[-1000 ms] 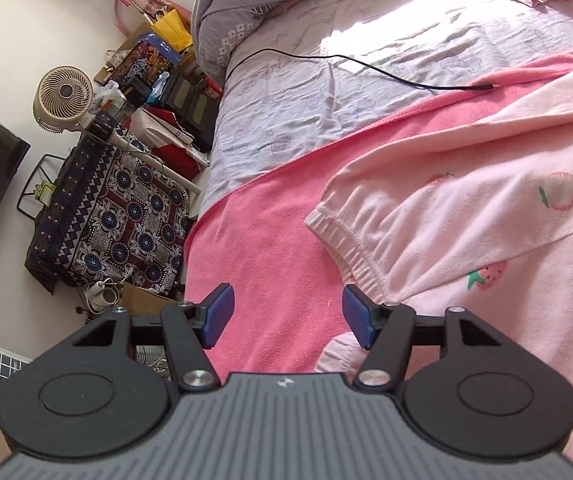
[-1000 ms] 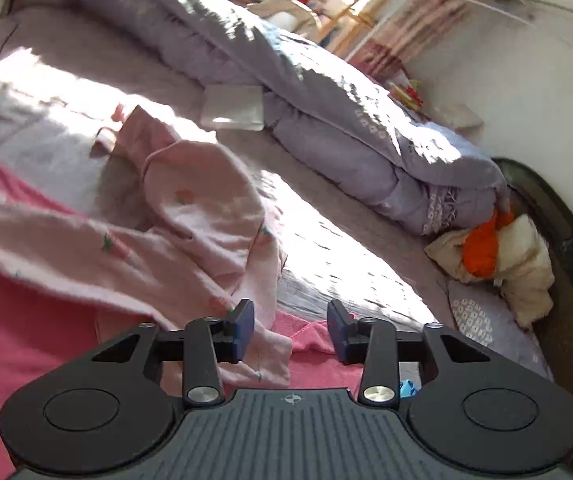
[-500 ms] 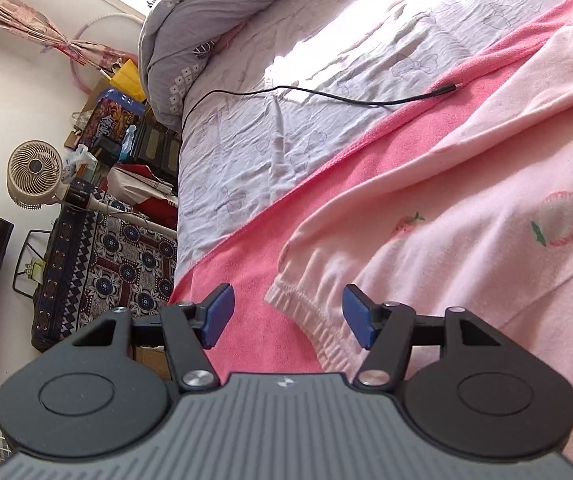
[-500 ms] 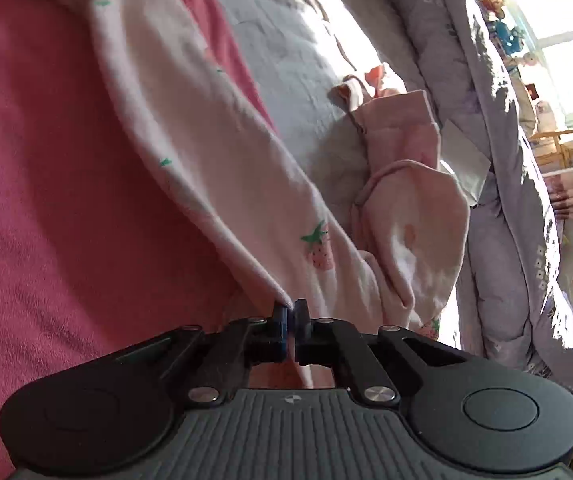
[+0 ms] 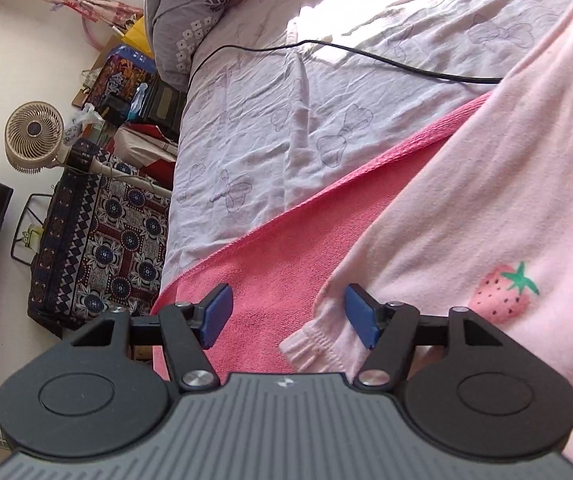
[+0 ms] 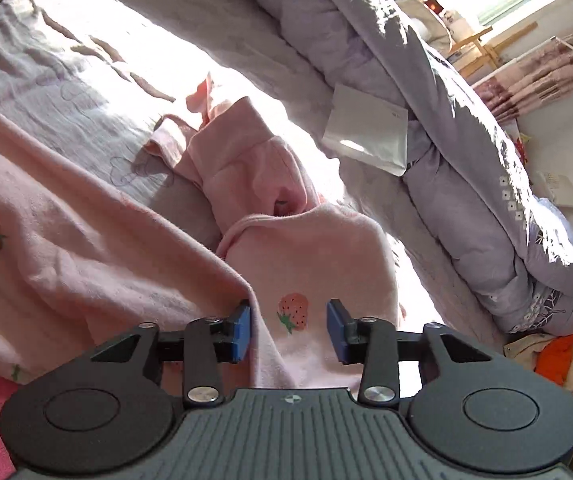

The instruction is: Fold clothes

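Note:
A pale pink garment with strawberry prints lies spread on a bright pink towel on the bed. Its gathered cuff sits between the blue pads of my left gripper, close to the right pad. Those jaws are opening, and the pads do not press the cloth. In the right wrist view the same garment lies rumpled, with a bunched part further back. My right gripper hangs over a strawberry print, its jaws opening. Cloth lies between the pads, ungripped.
A black cable runs across the lilac sheet. A rolled grey duvet lines the far side, with a white packet against it. Beside the bed stand a fan, a patterned cover and clutter. Orange and cream clothes lie at the right.
My left gripper came down closer to the cuff, which now lies between its wider jaws. My right gripper was shut half a second ago and is open now, lower over the garment.

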`<action>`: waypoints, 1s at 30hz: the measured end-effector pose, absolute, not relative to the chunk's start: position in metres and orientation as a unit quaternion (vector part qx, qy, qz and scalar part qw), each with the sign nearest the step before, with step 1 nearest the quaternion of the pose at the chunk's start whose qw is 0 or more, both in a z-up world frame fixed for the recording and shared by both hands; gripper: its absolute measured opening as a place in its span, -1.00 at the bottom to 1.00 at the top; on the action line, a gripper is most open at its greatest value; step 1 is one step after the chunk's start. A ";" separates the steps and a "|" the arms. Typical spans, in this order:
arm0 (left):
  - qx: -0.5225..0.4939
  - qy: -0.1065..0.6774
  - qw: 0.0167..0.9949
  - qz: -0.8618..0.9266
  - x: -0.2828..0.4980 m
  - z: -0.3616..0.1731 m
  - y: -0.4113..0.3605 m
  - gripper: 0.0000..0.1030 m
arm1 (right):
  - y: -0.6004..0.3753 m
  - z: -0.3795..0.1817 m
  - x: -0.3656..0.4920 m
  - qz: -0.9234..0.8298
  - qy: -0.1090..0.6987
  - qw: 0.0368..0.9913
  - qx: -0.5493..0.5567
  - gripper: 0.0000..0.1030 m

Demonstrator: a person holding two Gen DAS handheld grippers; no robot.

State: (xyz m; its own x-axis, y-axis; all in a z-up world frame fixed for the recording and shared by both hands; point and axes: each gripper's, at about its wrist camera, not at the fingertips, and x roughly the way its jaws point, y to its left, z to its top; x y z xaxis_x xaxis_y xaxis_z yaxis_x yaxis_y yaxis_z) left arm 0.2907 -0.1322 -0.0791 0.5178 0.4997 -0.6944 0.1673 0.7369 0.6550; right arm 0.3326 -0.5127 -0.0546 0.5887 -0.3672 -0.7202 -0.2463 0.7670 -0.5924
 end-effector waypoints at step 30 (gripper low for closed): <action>0.304 0.516 0.787 0.149 0.189 -0.065 -0.122 0.42 | -0.594 0.022 0.209 -0.130 0.462 0.823 -0.304 -0.90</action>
